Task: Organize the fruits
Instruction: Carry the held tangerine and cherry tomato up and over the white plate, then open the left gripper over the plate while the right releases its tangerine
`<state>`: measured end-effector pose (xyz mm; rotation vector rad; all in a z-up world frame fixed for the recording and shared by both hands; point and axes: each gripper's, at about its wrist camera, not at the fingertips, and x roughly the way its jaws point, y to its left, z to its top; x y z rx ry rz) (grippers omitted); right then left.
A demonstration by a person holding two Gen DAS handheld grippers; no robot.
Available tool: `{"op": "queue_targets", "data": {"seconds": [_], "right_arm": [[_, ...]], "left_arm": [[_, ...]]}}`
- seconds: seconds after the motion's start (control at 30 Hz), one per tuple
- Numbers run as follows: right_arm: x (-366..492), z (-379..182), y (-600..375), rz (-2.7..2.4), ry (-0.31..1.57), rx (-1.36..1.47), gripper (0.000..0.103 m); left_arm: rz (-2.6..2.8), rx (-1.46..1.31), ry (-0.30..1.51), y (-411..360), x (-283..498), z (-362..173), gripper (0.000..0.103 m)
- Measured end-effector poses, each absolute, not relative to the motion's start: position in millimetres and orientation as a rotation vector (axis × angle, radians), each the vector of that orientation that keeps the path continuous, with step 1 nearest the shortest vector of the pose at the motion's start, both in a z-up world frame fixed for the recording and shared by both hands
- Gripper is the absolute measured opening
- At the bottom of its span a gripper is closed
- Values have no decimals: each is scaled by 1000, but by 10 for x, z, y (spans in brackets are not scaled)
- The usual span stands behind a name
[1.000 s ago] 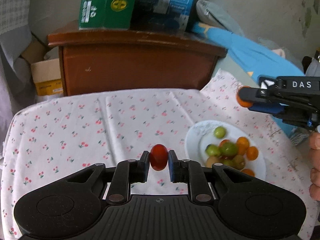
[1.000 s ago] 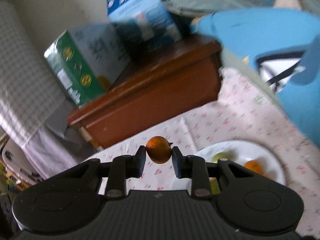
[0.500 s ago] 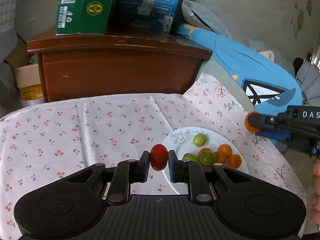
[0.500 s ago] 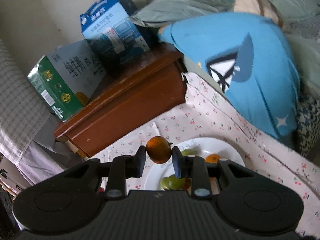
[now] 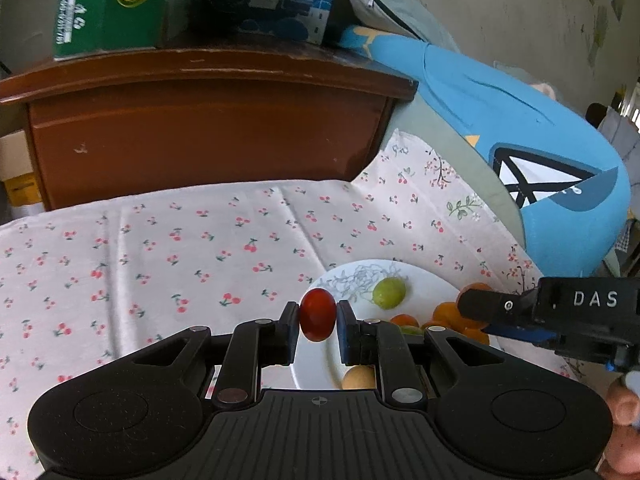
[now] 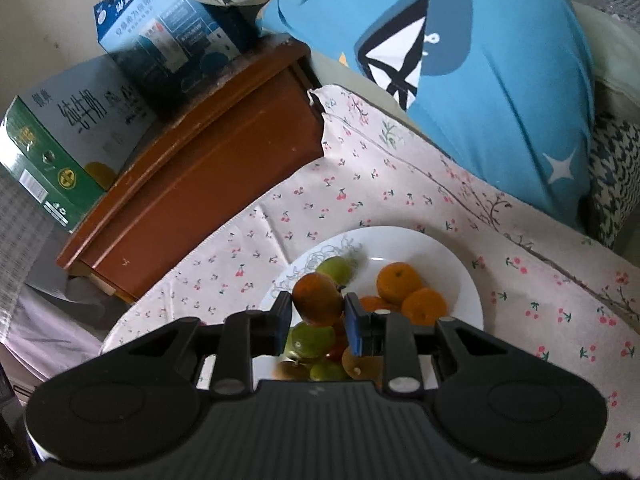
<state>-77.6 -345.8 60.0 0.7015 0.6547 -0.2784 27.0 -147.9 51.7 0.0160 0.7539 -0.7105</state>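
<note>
My left gripper (image 5: 318, 316) is shut on a small red tomato (image 5: 318, 314), held above the left rim of the white plate (image 5: 320, 368). On the plate lie a green fruit (image 5: 389, 293), small oranges (image 5: 446, 314) and a tan fruit (image 5: 358, 378). My right gripper (image 6: 318, 314) is shut on an orange-brown fruit (image 6: 318, 300) above the same plate (image 6: 460, 276), over several green fruits (image 6: 312, 340) and oranges (image 6: 398, 282). The right gripper (image 5: 472, 304) also reaches in from the right in the left wrist view, still clamped on that fruit.
The plate sits on a cherry-print cloth (image 5: 180, 248). A brown wooden cabinet (image 5: 200, 120) stands behind it, bearing a green carton (image 5: 108, 4) and a blue carton (image 6: 168, 36). A blue cushion (image 6: 500, 80) lies at the right. A hand (image 5: 622, 408) shows at the right edge.
Both grippers have moved toward the plate with their fruits still held. The plate now lies right under both sets of fingers, and the right gripper has come lower and closer over the fruit pile.
</note>
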Motion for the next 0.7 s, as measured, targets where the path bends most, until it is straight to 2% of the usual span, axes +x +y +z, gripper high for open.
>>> {"op": "queue_targets", "data": {"seconds": [0.7], "right_arm": [[-621, 458, -3464, -334, 693, 693, 31]], "left_arm": [[-723, 115, 782, -1809, 357, 350, 20]]}}
